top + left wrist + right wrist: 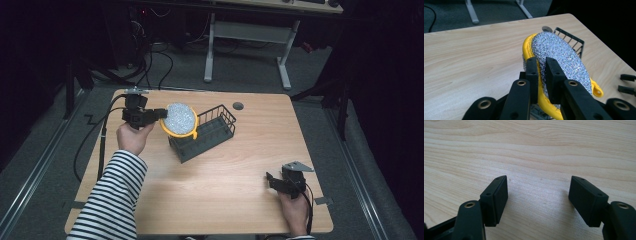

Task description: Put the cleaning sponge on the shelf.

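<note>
From the high view, the left gripper (159,113) holds a round silver scouring pad (180,119) with a yellow rim at the near end of a black wire basket (210,134) on the wooden table (225,195); the basket's floor looks bare. The right gripper (270,179) rests well apart, near the table's front corner.

The left gripper view shows the grip itself (jaws pinched on the pad's edge).

The right gripper view shows its jaws spread wide over bare wood.

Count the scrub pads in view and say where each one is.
1. The scrub pad, silver with a yellow rim, is clamped in the left gripper above the wire basket; the basket's inside isn't fully visible.
</note>
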Action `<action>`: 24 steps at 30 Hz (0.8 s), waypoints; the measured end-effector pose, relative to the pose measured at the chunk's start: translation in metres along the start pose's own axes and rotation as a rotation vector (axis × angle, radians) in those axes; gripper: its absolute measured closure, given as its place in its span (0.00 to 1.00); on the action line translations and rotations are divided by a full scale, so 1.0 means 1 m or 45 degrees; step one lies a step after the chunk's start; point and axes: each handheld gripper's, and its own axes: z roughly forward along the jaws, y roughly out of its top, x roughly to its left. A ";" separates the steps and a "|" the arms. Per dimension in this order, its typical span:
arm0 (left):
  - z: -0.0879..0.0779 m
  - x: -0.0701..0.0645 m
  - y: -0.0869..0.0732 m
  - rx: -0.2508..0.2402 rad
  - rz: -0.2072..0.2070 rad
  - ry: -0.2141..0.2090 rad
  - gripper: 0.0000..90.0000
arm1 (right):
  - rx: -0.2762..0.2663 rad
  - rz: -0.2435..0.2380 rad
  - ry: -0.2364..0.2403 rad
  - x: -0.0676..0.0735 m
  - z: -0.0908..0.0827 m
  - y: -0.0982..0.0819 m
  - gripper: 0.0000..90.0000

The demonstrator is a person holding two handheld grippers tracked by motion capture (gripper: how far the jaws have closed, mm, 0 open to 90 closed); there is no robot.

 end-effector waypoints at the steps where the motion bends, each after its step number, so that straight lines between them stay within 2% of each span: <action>1: 0.002 0.001 0.000 -0.002 -0.002 0.007 0.91 | 0.000 0.000 0.000 0.000 0.000 0.000 0.35; 12: 0.023 0.000 -0.001 -0.024 0.011 0.079 0.91 | 0.000 0.000 0.000 0.000 0.000 0.000 0.35; 24: 0.036 -0.001 -0.009 0.013 0.049 0.132 0.90 | 0.000 0.000 0.000 0.000 0.000 0.000 0.35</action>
